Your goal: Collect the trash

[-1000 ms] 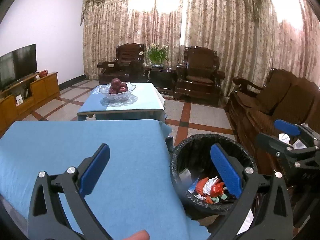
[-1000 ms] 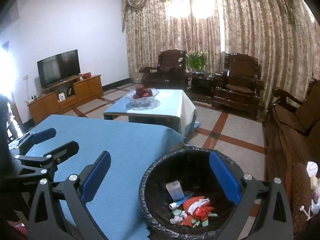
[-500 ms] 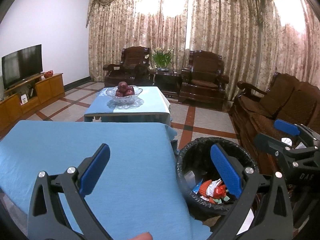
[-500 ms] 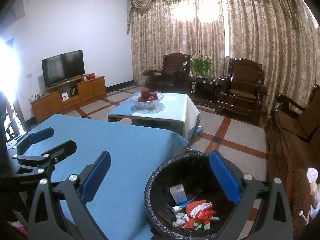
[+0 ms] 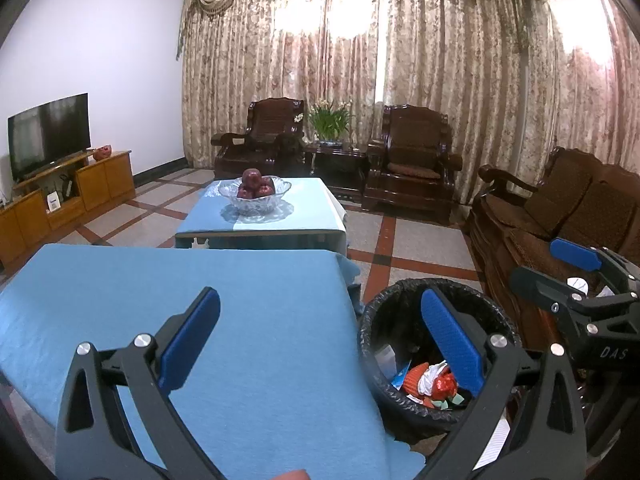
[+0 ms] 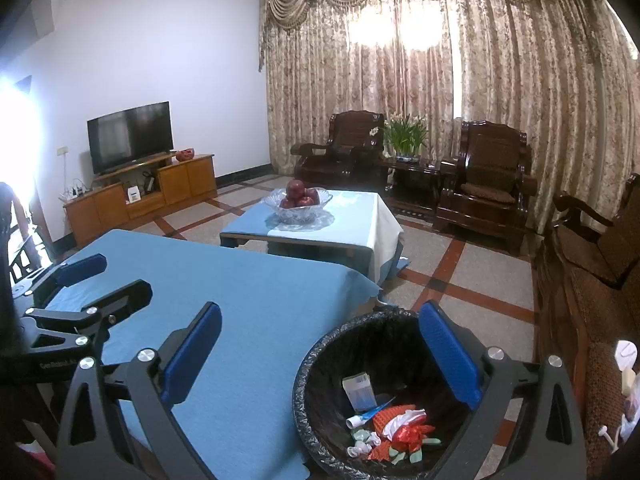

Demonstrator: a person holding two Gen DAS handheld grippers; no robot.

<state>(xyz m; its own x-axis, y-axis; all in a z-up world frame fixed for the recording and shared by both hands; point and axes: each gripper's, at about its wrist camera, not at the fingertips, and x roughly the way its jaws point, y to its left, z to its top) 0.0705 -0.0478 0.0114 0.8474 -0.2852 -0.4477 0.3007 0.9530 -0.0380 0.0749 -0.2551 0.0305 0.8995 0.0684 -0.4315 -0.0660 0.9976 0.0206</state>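
Nearest the cameras, the left claw (image 5: 320, 340) hangs with its blue pads spread wide and nothing between them, over the near right part of the bench (image 5: 160, 300), which is draped in a plain blue cloth. The right claw (image 6: 320, 348) is likewise released and empty, its right pad over the rim of the trash bin (image 6: 316, 360) and its left pad over the cloth. Each claw shows in the other's view: the right one at the right edge of the left wrist view, the left one at the left edge of the right wrist view.

The bin stands on the floor just beside the bench's right edge, near its far right corner. It is round and lined with a black bag. The trash (image 6: 396, 430) lies heaped at the bottom: crumpled red and orange wrappers, white scraps, pale green bits, a small white tube with a blue end, and a white-and-blue box (image 6: 359, 390) leaning against the inner wall.

Beyond the bench stands a second low table (image 6: 352, 216) with a glass bowl of red apples (image 6: 298, 202). Farther still are two dark wooden armchairs (image 6: 486, 180) and patterned curtains (image 6: 440, 80).
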